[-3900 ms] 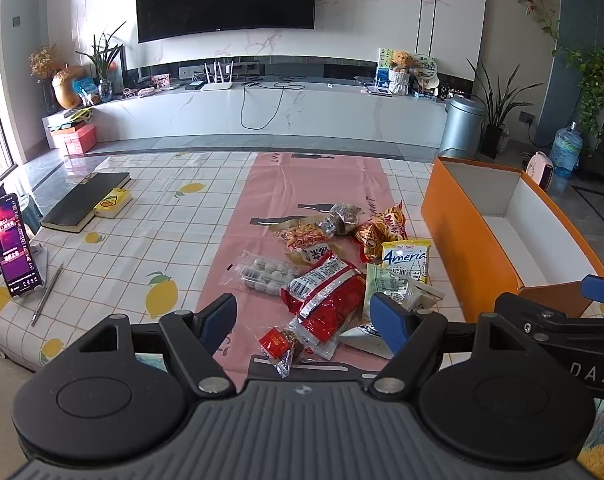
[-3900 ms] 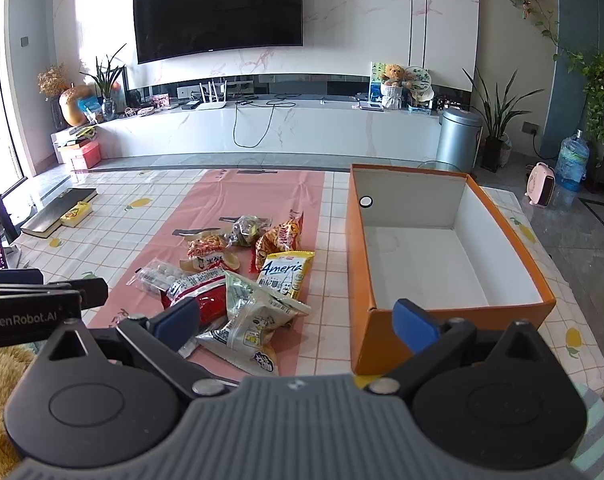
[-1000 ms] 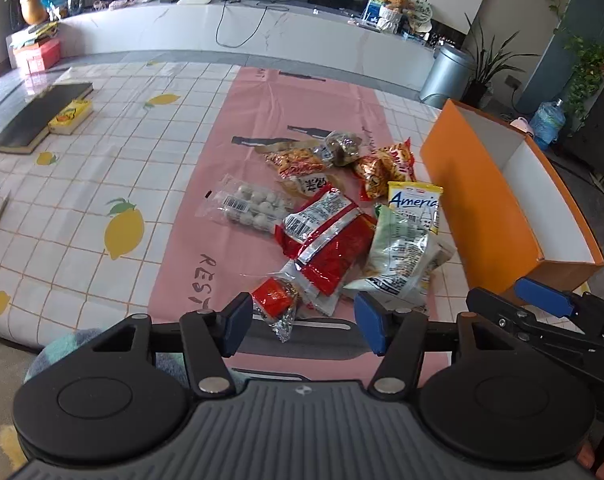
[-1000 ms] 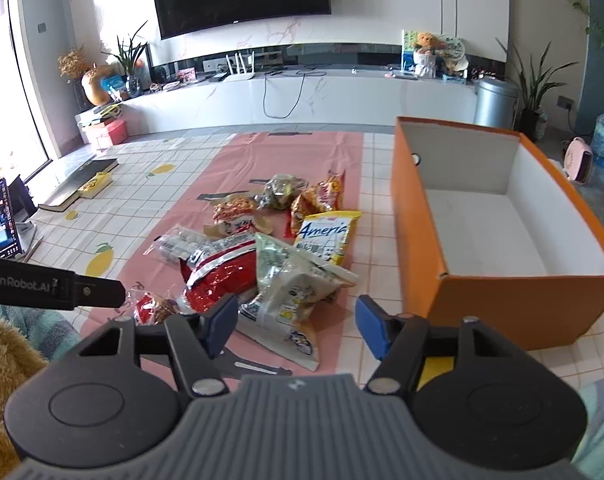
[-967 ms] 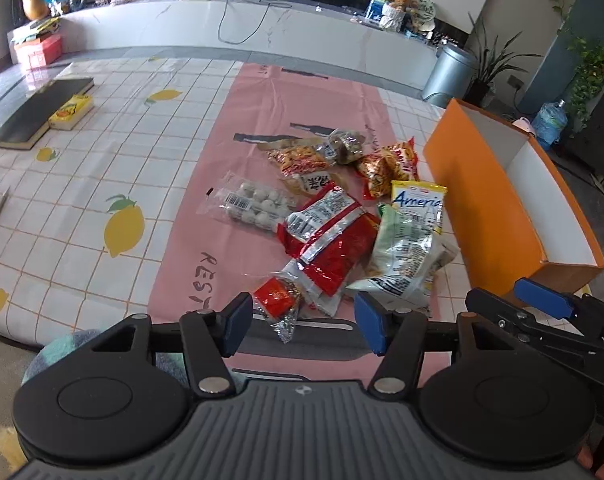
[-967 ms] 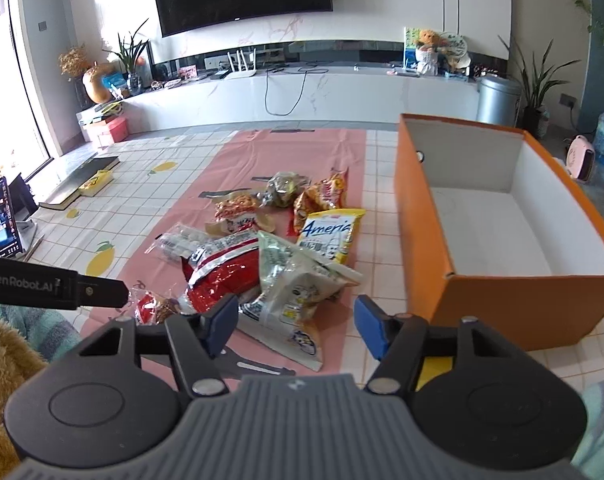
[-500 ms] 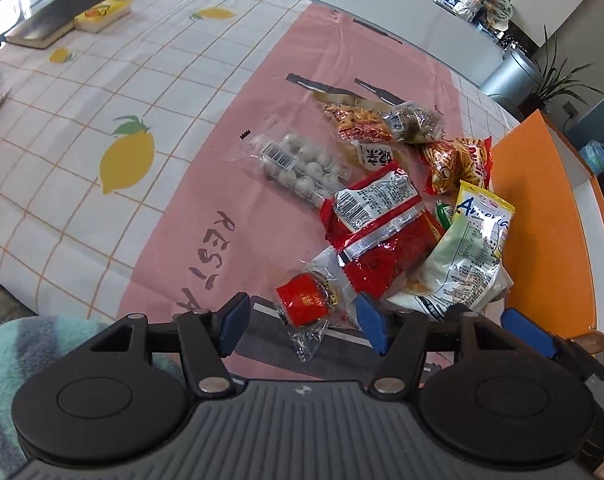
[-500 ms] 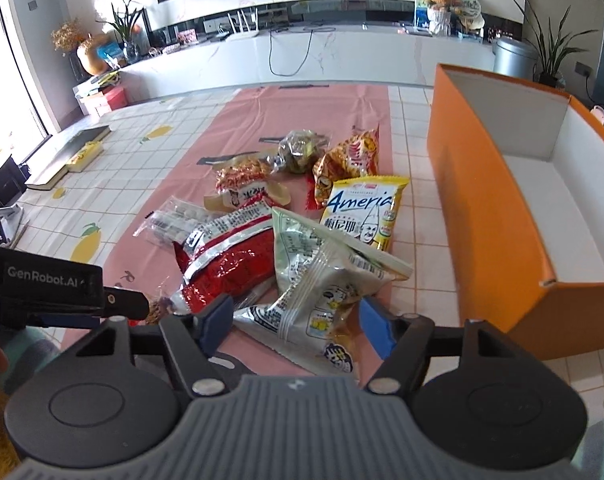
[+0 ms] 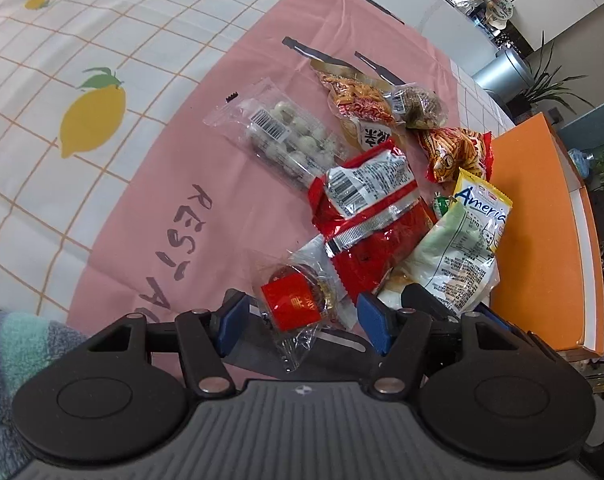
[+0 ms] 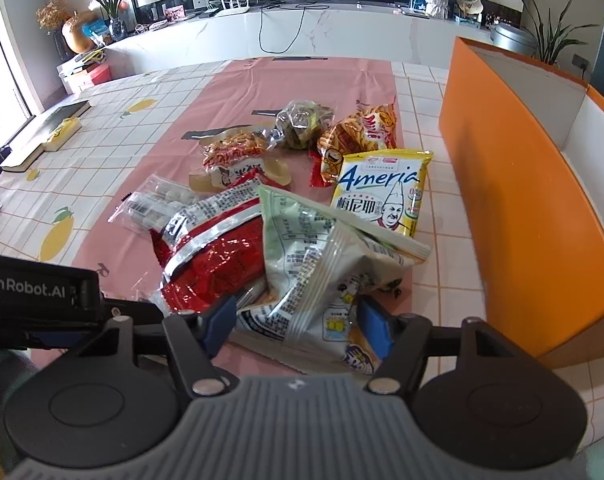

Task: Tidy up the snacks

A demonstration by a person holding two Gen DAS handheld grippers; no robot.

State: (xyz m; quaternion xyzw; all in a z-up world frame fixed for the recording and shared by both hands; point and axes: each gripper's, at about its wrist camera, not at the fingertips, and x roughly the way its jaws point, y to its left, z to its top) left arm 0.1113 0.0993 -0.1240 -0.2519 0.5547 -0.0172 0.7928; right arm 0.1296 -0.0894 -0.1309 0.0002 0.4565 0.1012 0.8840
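My L gripper (image 9: 300, 320), jaws wide & empty, straddles the small red-label pack (image 9: 296, 300) dead ahead betw. its tips; R gripper (image 10: 296, 322), likewise wide, brackets the pale green bag (image 10: 321, 264).

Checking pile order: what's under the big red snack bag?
The red snack bag overlaps the clear pack of white balls and the small red-labelled packet. Whatever else lies beneath is hidden.

"Where's the left camera?"
"Low over the snack pile (image 9: 365, 216), close, tilted down, at the table's near edge."
"And the right?"
"Just beside it, closer to level, reaching the far wall. Both share the pile and the orange box (image 10: 517, 200)."
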